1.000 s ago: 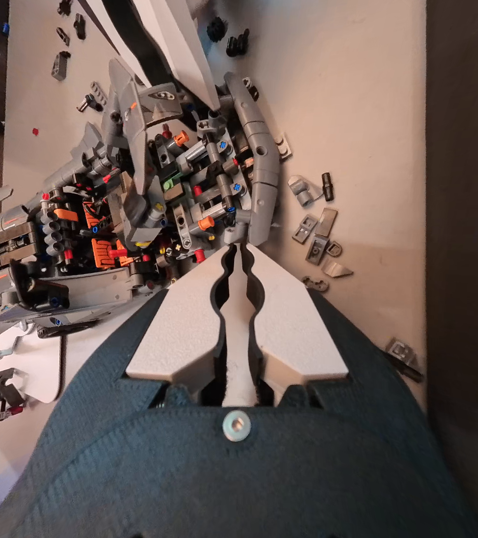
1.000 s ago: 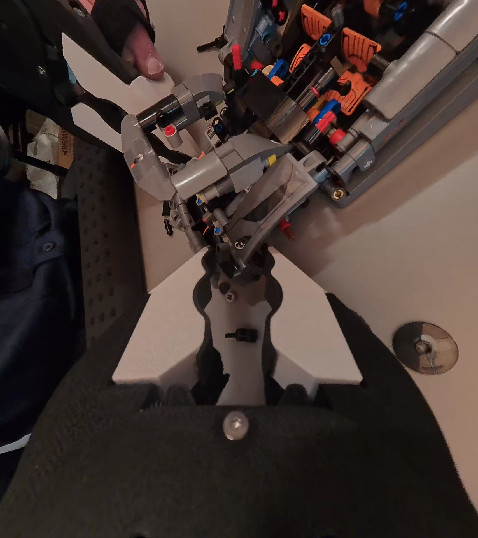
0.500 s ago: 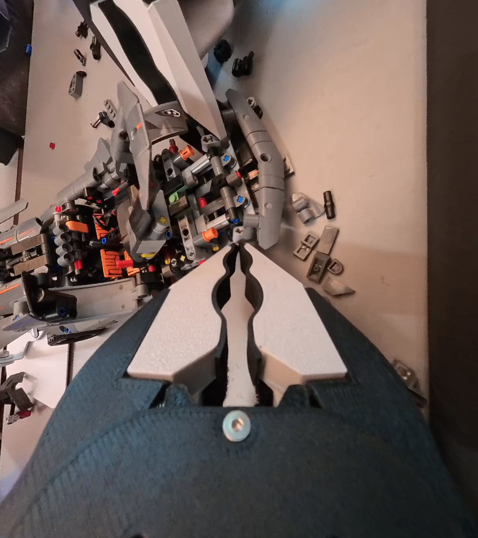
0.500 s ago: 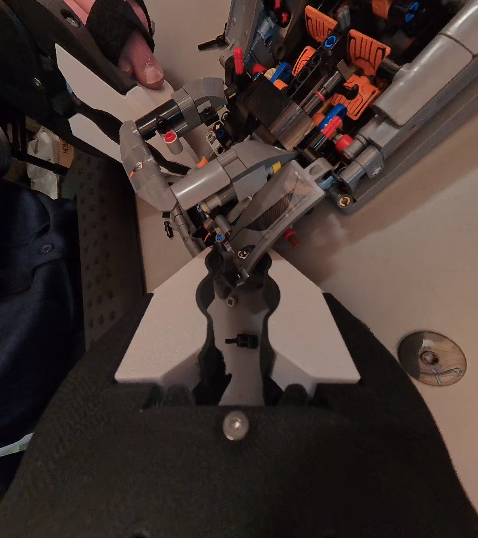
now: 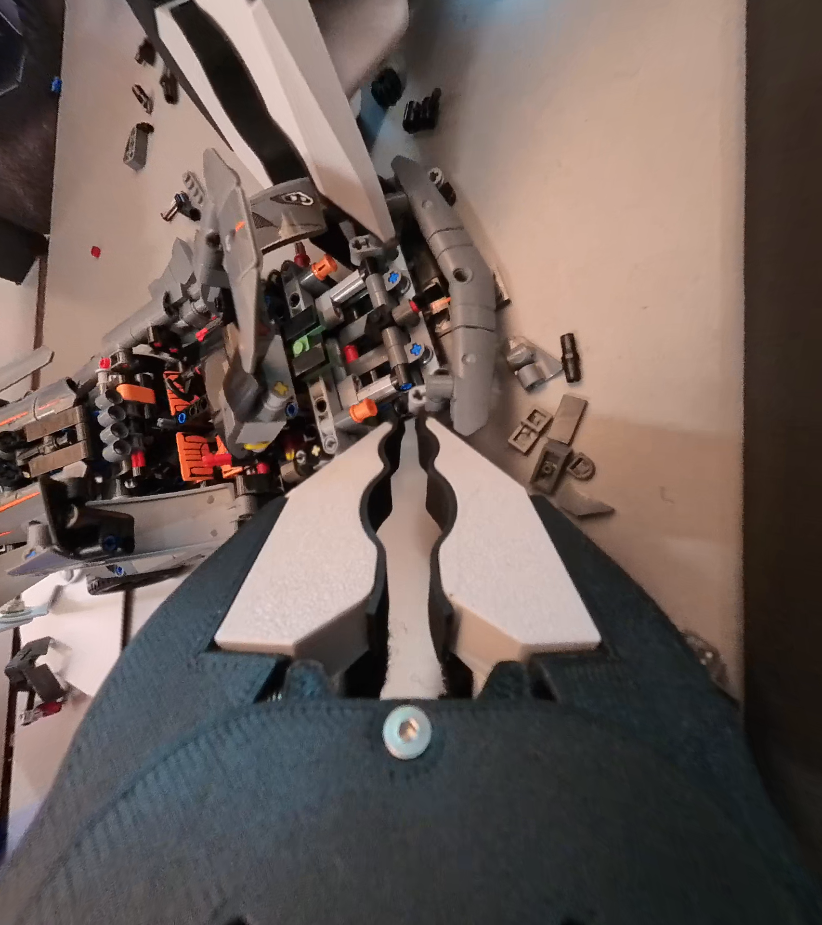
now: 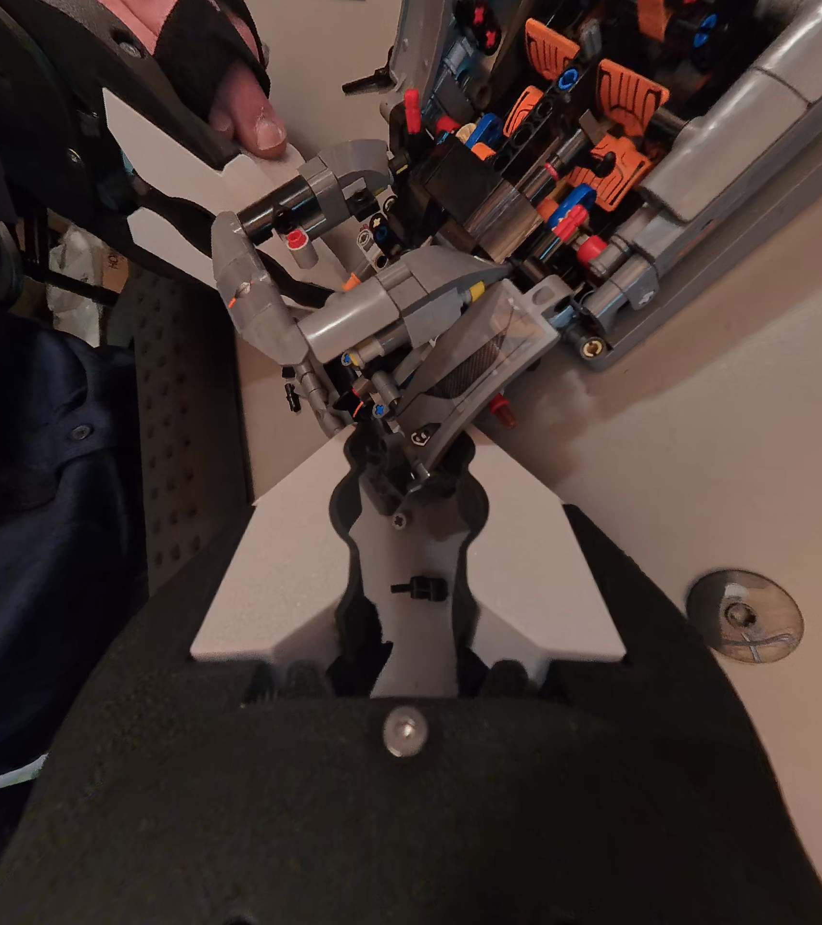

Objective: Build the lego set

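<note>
we see the large grey, black and orange brick-built lego model lying on the pale beige tabletop. our left gripper has its white fingers pinched on a small grey connector at the model's near end, beside the curved grey panel. our right gripper clamps the model's dark nose section. loose small grey plates lie just beside the left fingers.

**Grey model, orange and blue accents**

The lego model is mostly grey, with orange ribbed panels, red and blue pins and one green stud. Its curved side panel is plain grey. Loose pieces are grey and black on the beige table. The left gripper has off-white fingers in a dark teal ribbed body; the right gripper has a black one.
</note>
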Action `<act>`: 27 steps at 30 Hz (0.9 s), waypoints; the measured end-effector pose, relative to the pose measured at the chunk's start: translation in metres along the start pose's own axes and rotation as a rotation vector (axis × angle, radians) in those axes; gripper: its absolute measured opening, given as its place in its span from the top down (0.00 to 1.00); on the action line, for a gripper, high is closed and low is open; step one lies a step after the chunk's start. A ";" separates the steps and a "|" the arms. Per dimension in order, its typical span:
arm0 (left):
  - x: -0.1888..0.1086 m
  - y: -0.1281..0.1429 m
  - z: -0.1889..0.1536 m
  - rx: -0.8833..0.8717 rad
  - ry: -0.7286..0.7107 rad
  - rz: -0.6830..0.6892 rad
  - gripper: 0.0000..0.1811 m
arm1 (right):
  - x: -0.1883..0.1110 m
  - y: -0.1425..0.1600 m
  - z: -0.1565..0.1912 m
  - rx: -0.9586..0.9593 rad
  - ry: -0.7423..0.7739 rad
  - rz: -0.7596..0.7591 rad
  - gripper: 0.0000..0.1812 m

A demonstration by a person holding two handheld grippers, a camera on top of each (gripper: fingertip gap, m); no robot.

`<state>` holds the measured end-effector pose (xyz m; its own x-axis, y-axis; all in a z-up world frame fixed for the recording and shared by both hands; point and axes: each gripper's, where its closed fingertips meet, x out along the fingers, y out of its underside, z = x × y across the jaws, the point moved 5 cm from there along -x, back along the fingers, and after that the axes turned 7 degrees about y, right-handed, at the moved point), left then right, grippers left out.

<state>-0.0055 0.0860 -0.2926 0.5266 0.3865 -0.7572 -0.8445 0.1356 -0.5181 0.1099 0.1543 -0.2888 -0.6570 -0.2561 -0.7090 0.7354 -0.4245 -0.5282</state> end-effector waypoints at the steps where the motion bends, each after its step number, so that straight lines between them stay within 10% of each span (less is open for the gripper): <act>1: 0.000 0.001 0.000 0.004 -0.002 0.003 0.98 | -0.001 -0.001 0.000 -0.002 0.008 -0.006 0.81; 17: -0.009 0.002 -0.011 -0.005 0.119 -0.072 0.90 | -0.053 -0.007 0.017 -0.101 0.106 -0.188 0.84; 27: -0.010 -0.003 -0.010 -0.003 0.099 -0.096 0.92 | -0.036 -0.005 0.042 -0.273 0.050 -0.131 0.85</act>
<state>-0.0077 0.0727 -0.2875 0.6122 0.2796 -0.7396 -0.7895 0.1651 -0.5911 0.1229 0.1287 -0.2414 -0.7454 -0.1684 -0.6450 0.6666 -0.2000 -0.7181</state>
